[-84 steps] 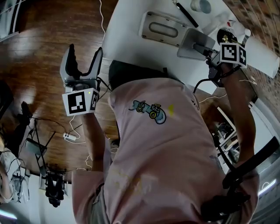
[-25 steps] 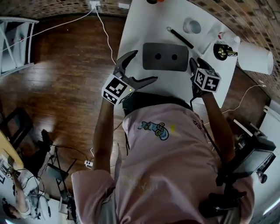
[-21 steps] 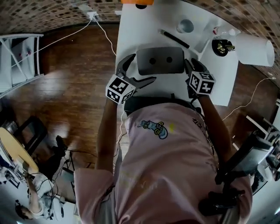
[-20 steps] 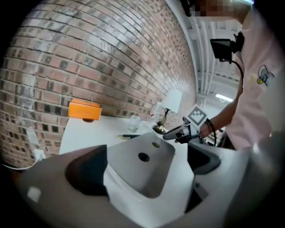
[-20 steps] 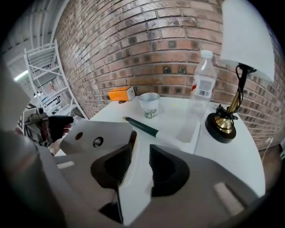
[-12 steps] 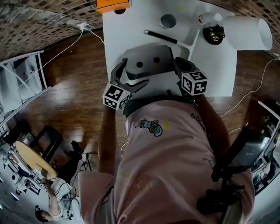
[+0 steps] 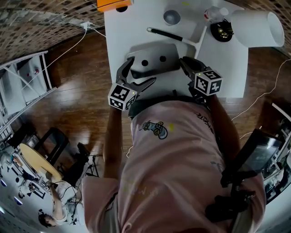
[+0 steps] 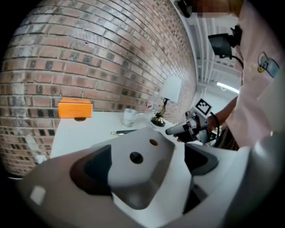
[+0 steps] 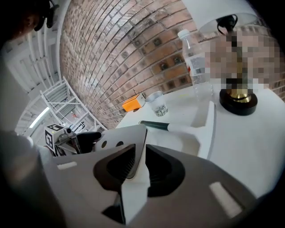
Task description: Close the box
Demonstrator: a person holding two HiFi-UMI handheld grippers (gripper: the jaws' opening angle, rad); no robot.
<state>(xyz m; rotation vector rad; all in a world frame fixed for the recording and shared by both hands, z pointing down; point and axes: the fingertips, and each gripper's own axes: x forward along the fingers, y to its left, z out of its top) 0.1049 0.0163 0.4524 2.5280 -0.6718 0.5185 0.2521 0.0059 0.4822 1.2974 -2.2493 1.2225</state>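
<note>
A grey box lid with two round holes lies on the white table, near its front edge. My right gripper is at the lid's right side. Its jaws have just been closing, and in the right gripper view the pads pinch the lid's thin white edge. My left gripper stands wide open round the lid's left end. Its jaws have just narrowed slightly. In the left gripper view the lid sits between the pads without being squeezed.
Behind the lid lie a dark pen and a white tray. Further back stand a cup, a bottle, a lamp and an orange box. Wooden floor lies to the left of the table.
The left gripper has slid in further round the lid's left end. The right gripper's pads have drawn together on the lid's edge and the gripper has rolled.
</note>
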